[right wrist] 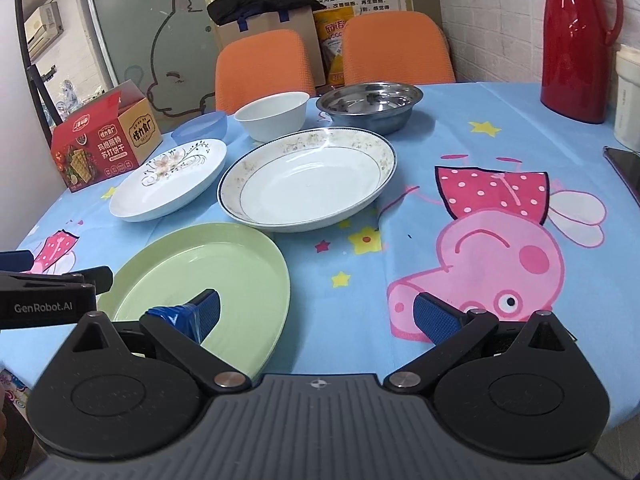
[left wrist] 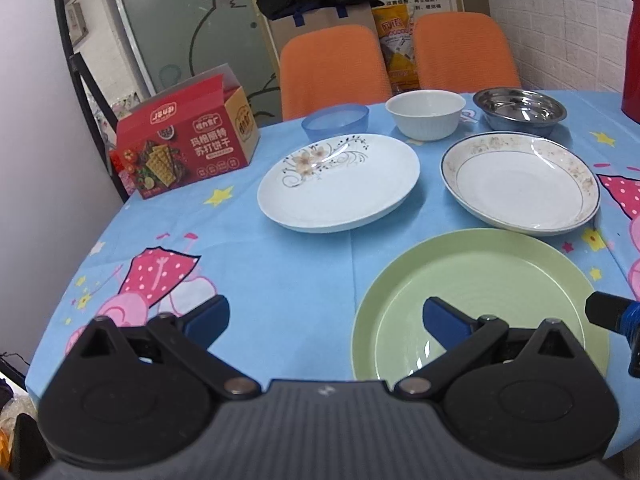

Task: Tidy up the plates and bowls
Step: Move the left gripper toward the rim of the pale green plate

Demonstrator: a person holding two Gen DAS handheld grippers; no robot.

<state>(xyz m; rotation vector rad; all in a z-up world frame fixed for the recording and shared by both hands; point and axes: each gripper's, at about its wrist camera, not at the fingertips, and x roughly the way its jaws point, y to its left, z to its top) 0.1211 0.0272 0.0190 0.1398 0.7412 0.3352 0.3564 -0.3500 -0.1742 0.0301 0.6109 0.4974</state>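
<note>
a round pale green plate (left wrist: 480, 304) lies nearest on the blue cartoon-print tablecloth (left wrist: 280, 264), with a white flower-painted plate (left wrist: 340, 184) and a white blue-rimmed deep plate (left wrist: 520, 184) just behind it. farther back stand a blue plastic bowl (left wrist: 335, 120), a white ceramic bowl (left wrist: 425, 114) and a shiny steel bowl (left wrist: 520, 110). the left gripper (left wrist: 326, 320) and the right gripper (right wrist: 316, 312) both hang spread wide, empty, at the green plate's near edge.

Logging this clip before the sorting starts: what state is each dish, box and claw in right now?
Green plate: empty, flat on the table, unstacked.
Flower plate: empty, lying alone.
Blue-rimmed plate: empty, lying alone.
White bowl: upright, empty.
Blue bowl: upright, contents unclear.
Steel bowl: upright, empty.
Cracker box: flap open.
Left claw: open, holding nothing.
Right claw: open, holding nothing.
</note>
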